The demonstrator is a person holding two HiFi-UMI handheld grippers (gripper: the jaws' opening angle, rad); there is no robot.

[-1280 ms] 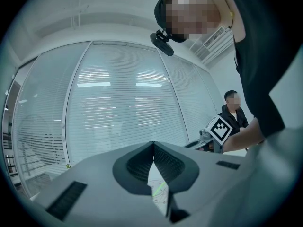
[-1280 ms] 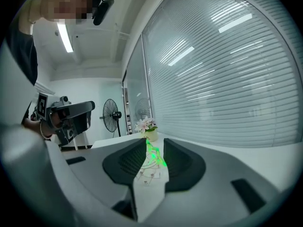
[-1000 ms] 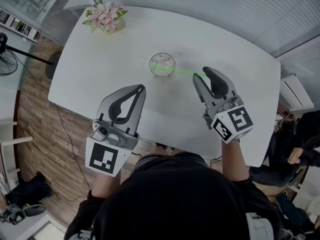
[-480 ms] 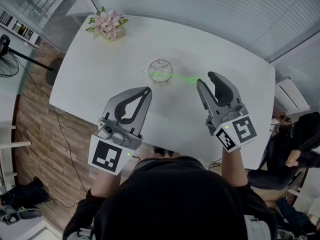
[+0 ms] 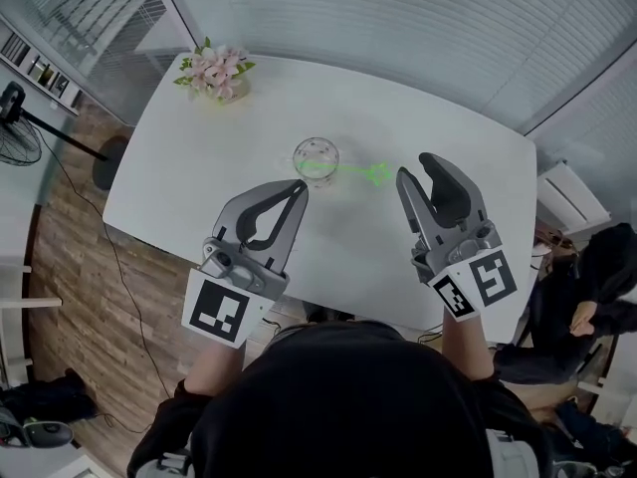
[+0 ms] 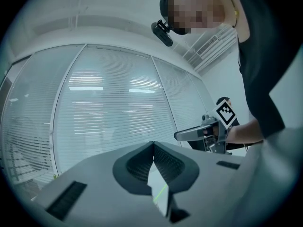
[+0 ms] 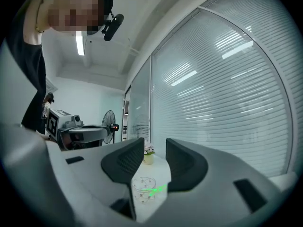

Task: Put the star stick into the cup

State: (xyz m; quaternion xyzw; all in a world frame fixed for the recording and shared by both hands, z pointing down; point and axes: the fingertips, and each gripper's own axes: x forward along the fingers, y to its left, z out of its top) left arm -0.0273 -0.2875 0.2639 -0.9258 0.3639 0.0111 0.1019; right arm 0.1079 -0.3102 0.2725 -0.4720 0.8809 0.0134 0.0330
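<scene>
- The cup, clear glass, stands near the middle of the white counter, with bare surface all round it.
- The star stick is green. One end is inside the cup and the rest runs over the rim toward 3 o'clock, star end outermost. I cannot tell whether the star touches the counter.
- The left gripper hangs at the cup's 7 o'clock, apart from it. Its own view shows the jaws pressed together at the tips with nothing pinched.
- The right gripper sits at the cup's 3 o'clock, just past the star end and not touching it. Its jaws stand spread and have just closed a little. Nothing is between them, and the cup and stick show beyond the gap.
- A strip of clear counter lies between the two grippers, leading straight to the cup.
- The flowers stand at the cup's 10 o'clock, close to the far left corner and well apart from everything else.
- The counter's near edge runs under both grippers' bodies, and its corners are rounded.
- Window blinds follow the far edge.
- Wooden floor lies off the left edge at 9 o'clock, with a fan standing on it.
- A seated person is past the right edge, at 4 o'clock.
</scene>
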